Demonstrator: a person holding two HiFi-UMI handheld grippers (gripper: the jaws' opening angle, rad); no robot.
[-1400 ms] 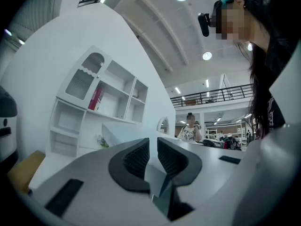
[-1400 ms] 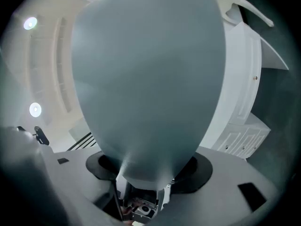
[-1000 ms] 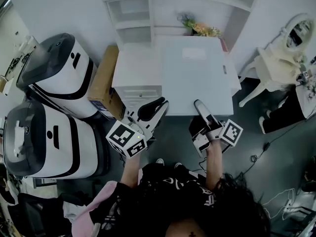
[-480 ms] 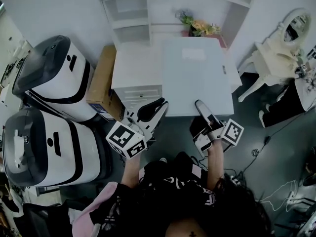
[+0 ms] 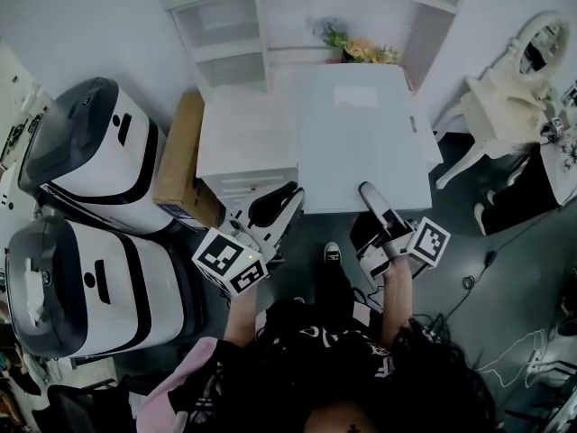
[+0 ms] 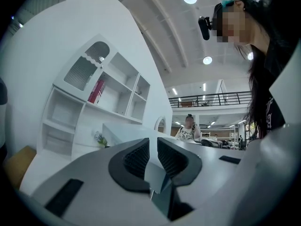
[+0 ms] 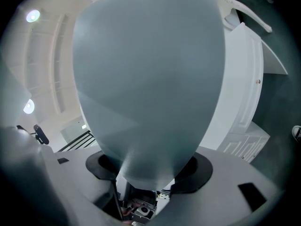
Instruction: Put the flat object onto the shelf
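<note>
The left tool (image 5: pixel 291 197) grips the flat white board (image 5: pixel 361 142) at its 7 o'clock corner; the right tool (image 5: pixel 369 193) clamps its 6 o'clock edge.

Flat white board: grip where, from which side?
The flat white board is thin, wide and level, so only an edge fits the jaws. Take the near edge from the person's side, near both corners, as left hand-held gripper and right hand-held gripper do.

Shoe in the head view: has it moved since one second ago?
Yes. The shoe has stepped forward, nearer the front of the white drawer cabinet.
</note>
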